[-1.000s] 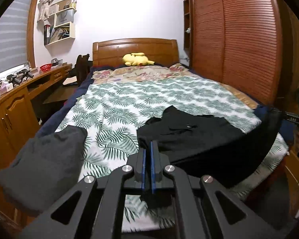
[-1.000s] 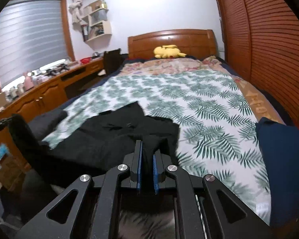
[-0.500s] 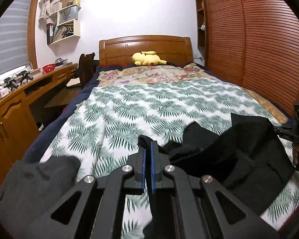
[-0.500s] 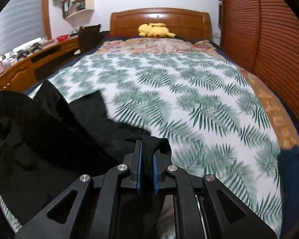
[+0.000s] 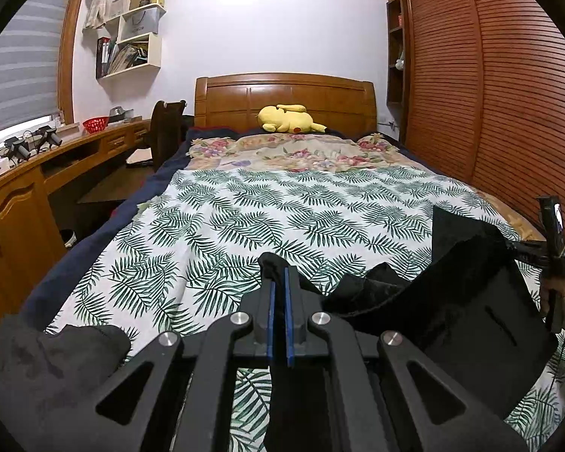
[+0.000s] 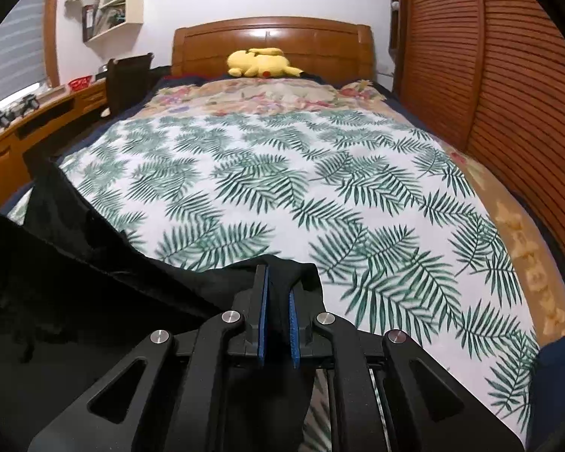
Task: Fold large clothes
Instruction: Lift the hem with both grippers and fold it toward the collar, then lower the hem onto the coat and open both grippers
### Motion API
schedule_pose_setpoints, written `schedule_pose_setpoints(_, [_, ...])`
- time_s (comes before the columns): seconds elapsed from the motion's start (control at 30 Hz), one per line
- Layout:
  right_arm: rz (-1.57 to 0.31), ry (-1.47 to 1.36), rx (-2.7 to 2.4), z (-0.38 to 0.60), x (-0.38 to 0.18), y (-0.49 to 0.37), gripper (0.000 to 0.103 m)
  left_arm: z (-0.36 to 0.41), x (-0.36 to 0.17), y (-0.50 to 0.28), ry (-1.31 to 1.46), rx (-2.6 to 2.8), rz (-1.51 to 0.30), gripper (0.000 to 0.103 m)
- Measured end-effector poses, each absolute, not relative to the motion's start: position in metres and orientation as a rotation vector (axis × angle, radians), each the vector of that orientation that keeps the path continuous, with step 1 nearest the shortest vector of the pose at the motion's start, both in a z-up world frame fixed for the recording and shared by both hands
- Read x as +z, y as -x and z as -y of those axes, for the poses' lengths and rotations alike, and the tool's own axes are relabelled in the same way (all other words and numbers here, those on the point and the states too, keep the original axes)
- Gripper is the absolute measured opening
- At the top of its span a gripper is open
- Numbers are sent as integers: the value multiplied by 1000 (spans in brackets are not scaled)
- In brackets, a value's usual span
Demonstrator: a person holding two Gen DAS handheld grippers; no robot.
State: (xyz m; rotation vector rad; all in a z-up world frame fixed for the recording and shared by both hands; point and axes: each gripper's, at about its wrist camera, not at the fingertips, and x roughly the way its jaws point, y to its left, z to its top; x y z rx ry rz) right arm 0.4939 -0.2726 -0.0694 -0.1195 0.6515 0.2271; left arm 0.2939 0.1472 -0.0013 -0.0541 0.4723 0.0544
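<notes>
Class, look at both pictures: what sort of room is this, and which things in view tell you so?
Most likely a home bedroom. A bed with a wooden headboard fills the room, a louvred wardrobe lines one wall, and a yellow plush toy lies near the headboard.

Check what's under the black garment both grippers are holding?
Leaf-print bedspread shows around the black garment; the same cover presumably runs beneath, but the cloth hides whatever lies under it.
</notes>
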Motion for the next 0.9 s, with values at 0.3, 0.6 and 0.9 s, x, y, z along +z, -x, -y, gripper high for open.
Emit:
schedule_pose_setpoints(0.3, [-678,166,117,259,-91,-529,7,-127,-25,-297,17,-5,-553,8])
schedule_pose_setpoints(0.6, [-697,187,85,249,-90,-539,20,-108,-43,-285,-22,-66,-632,20])
schedule_pose_setpoints(0.9, [-686,242,211,235,-56,-506,72,-99,-51,-285,0,-112,-675,21])
